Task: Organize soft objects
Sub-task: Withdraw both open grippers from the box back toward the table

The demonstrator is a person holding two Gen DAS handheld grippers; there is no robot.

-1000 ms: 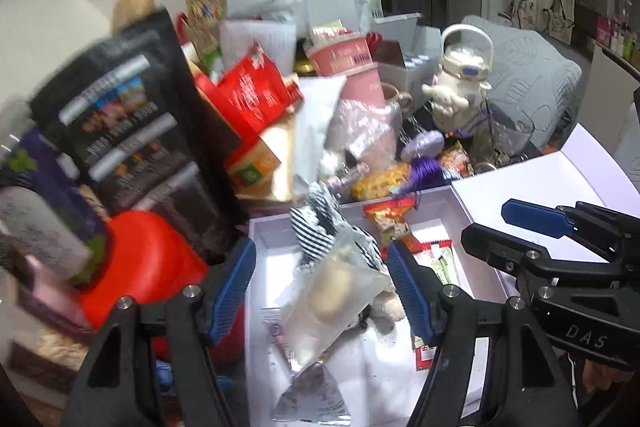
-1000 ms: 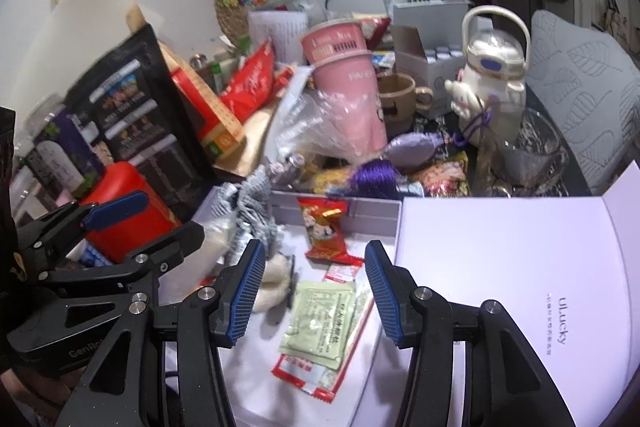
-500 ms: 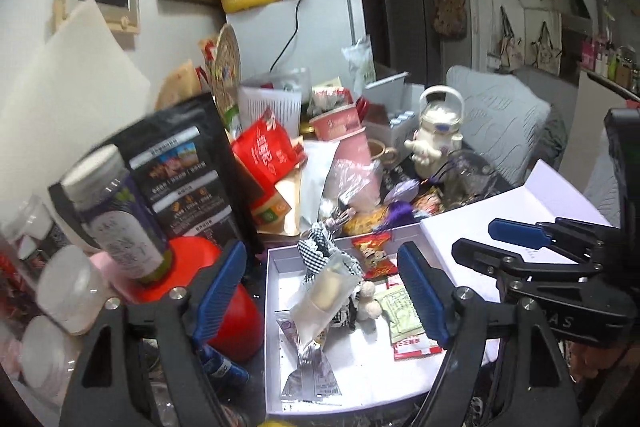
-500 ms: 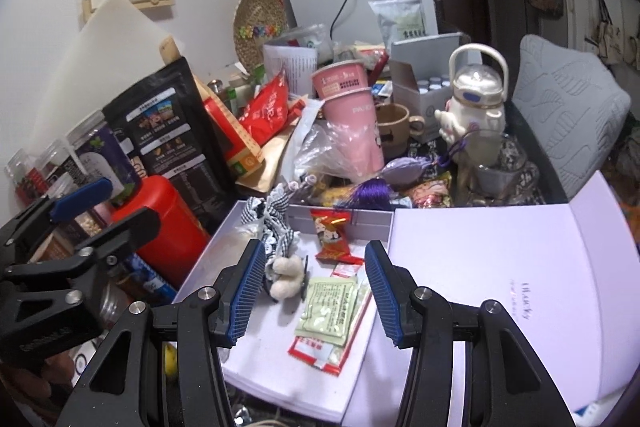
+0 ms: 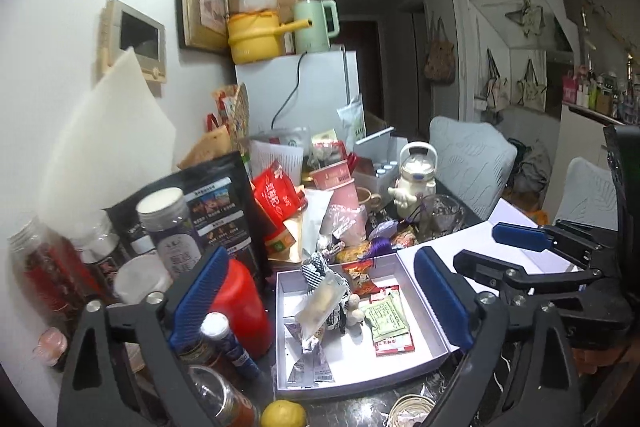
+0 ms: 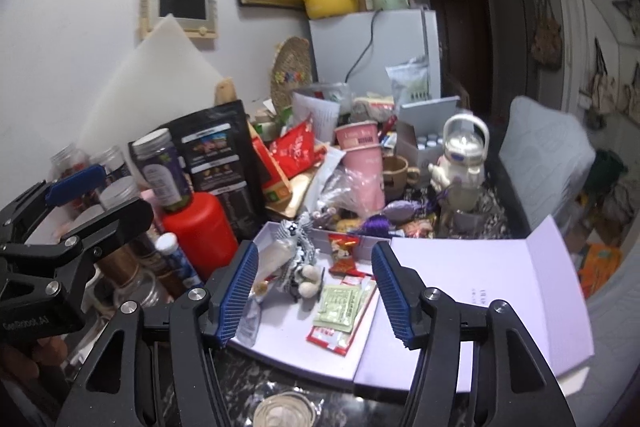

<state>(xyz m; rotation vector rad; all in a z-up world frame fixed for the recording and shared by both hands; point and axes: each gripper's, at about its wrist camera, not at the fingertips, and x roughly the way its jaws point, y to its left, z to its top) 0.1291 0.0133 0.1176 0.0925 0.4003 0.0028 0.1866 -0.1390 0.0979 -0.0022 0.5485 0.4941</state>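
Both tools have pulled up and back from the white box (image 5: 424, 311) since the earlier frame; the left tool (image 5: 320, 303) and right tool (image 6: 314, 293) are opening, nothing between their jaws. The clear pouch (image 5: 320, 301), checked plush (image 6: 298, 259) and sachets (image 6: 338, 309) lie inside the box, so most looks done, though the worktop (image 6: 276, 379) around it is crowded.

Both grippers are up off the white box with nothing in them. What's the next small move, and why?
Probably bring the left gripper, its fingers opening and empty, down toward the clear packet leaning on the plush toy in the white box. It lies on top, so lay it flat first.
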